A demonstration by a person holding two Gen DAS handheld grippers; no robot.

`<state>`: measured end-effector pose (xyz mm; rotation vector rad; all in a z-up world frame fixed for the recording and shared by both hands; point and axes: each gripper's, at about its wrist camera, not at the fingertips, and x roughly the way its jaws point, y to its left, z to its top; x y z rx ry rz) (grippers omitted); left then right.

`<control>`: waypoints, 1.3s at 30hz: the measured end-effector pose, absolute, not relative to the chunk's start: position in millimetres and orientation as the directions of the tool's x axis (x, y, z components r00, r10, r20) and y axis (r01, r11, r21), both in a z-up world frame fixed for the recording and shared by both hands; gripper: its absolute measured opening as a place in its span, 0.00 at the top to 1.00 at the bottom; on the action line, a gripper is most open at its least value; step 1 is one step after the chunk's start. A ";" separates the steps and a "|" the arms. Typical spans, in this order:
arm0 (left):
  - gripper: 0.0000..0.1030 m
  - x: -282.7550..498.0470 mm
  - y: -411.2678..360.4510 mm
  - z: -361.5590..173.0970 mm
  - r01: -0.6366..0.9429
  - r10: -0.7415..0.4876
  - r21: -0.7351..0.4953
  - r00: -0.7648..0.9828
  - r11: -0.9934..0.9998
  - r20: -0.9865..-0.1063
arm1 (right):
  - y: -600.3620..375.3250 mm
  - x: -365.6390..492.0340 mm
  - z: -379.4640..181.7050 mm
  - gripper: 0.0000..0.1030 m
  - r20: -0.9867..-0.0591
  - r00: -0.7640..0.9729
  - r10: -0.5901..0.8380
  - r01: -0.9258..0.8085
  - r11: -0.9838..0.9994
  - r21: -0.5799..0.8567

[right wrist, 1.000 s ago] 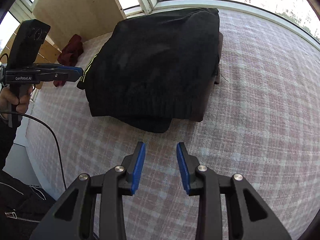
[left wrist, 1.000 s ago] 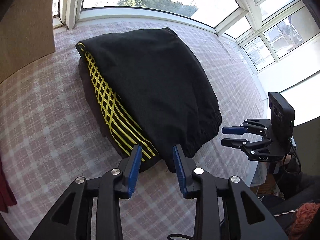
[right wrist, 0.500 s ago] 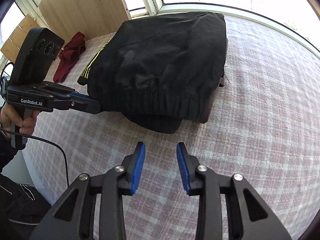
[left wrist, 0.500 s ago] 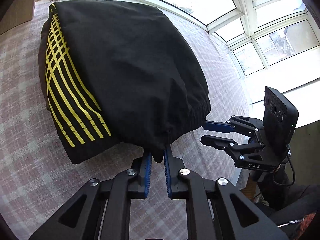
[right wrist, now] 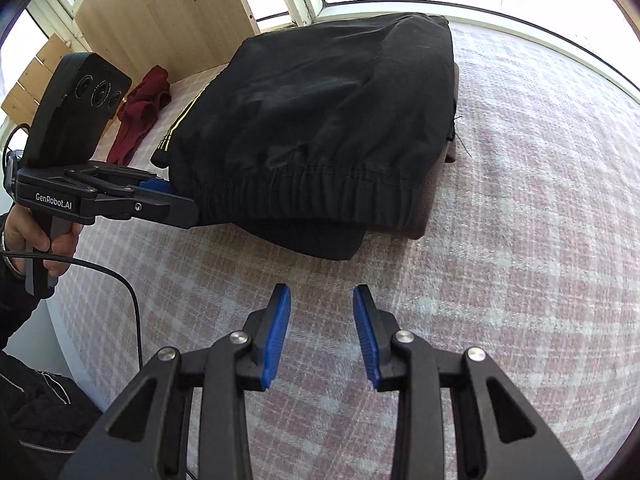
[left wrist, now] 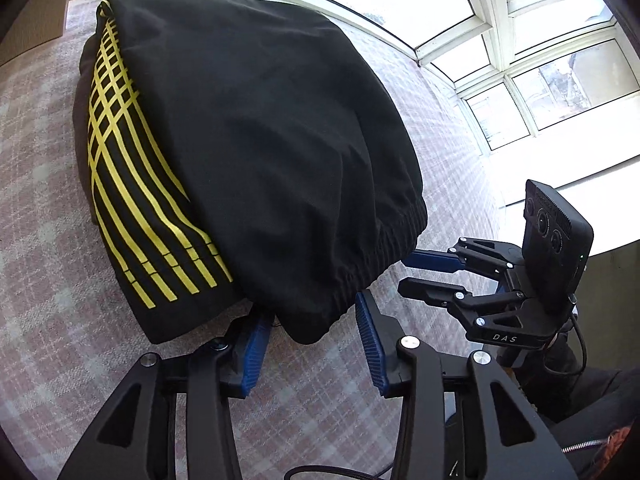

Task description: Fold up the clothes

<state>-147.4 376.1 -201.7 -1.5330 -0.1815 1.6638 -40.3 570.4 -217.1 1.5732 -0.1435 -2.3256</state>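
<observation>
A folded black garment (left wrist: 260, 128) with yellow criss-cross stripes (left wrist: 120, 184) lies on the checked cloth; it also shows in the right wrist view (right wrist: 320, 120). My left gripper (left wrist: 312, 340) is open, its blue pads either side of the garment's near elastic-hem corner (left wrist: 304, 320), the left pad partly under the fabric. It shows from the side in the right wrist view (right wrist: 176, 196), at the hem's left end. My right gripper (right wrist: 322, 332) is open and empty, on the cloth short of the hem; it appears in the left wrist view (left wrist: 420, 272) beside the hem's right end.
The pink-and-white checked surface (right wrist: 520, 240) spreads all round. A dark red garment (right wrist: 140, 112) lies at the far left by a wooden panel (right wrist: 160, 20). A brown layer (right wrist: 432, 200) lies under the black garment. Windows (left wrist: 540, 60) ring the far side.
My left gripper was open a second ago, pinched shut on the hem corner half a second ago, and has opened again. The right gripper has drawn closer to the hem.
</observation>
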 end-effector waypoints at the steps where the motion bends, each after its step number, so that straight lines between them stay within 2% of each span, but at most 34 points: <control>1: 0.86 -145.4 379.4 -200.0 -0.482 0.657 -0.620 0.115 -0.619 -0.745 | 571.5 -40.0 -216.4 0.69 -0.883 -0.343 -0.320 0.208 -0.943 0.261; 2: 0.91 -143.8 379.9 -194.4 -0.488 0.669 -0.631 0.122 -0.603 -0.734 | 572.6 -39.5 -215.1 0.69 -0.881 -0.350 -0.318 0.205 -0.944 0.259; 8: 0.91 -159.2 366.0 -144.5 -0.499 0.738 -0.670 0.084 -0.550 -0.669 | 571.1 -36.6 -197.1 0.66 -0.853 -0.417 -0.313 0.214 -0.946 0.242; 12: 0.91 -173.7 361.6 -122.9 -0.535 0.725 -0.624 0.030 -0.570 -0.688 | 559.5 -42.2 -186.9 0.57 -0.839 -0.469 -0.275 0.233 -0.955 0.183; 15: 0.91 -172.8 356.4 -117.3 -0.552 0.717 -0.603 0.014 -0.576 -0.697 | 545.7 -57.4 -189.8 0.57 -0.837 -0.502 -0.218 0.213 -0.969 0.125; 18: 0.91 -172.8 343.8 -119.3 -0.554 0.714 -0.601 0.018 -0.576 -0.700 | 557.9 -64.8 -192.1 0.57 -0.834 -0.496 -0.242 0.160 -0.970 0.186; 20: 0.91 -174.1 348.9 -123.6 -0.549 0.704 -0.598 0.023 -0.585 -0.710 | 565.1 -69.6 -192.1 0.60 -0.831 -0.495 -0.255 0.129 -0.967 0.220; 22: 0.91 -174.5 348.7 -132.3 -0.538 0.697 -0.599 0.030 -0.592 -0.716 | 570.2 -71.9 -188.7 0.78 -0.833 -0.495 -0.247 0.125 -0.969 0.213; 25: 0.90 -166.1 348.6 -148.6 -0.542 0.645 -0.552 0.024 -0.634 -0.764 | 577.8 -67.5 -185.0 0.81 -0.841 -0.478 -0.253 0.151 -0.967 0.204; 27: 0.84 -159.7 350.8 -185.6 -0.517 0.578 -0.534 0.090 -0.669 -0.811 | 576.7 -67.3 -199.1 0.81 -0.891 -0.384 -0.242 0.160 -0.968 0.194; 31: 0.86 -148.1 335.3 -218.2 -0.455 0.561 -0.563 0.154 -0.691 -0.813 | 573.8 -61.3 -203.7 0.81 -0.912 -0.339 -0.232 0.199 -0.965 0.171; 34: 0.85 -150.2 322.0 -191.9 -0.463 0.603 -0.578 0.111 -0.671 -0.790 | 578.9 -55.9 -180.3 0.80 -0.899 -0.360 -0.250 0.233 -0.957 0.173; 36: 0.79 -160.4 321.7 -169.0 -0.491 0.625 -0.571 0.068 -0.658 -0.778 | 586.5 -54.6 -160.2 0.79 -0.862 -0.406 -0.304 0.235 -0.946 0.223; 39: 0.76 -188.2 336.2 -144.8 -0.540 0.632 -0.527 -0.013 -0.657 -0.775 | 589.6 -66.2 -145.0 0.66 -0.818 -0.450 -0.359 0.228 -0.931 0.284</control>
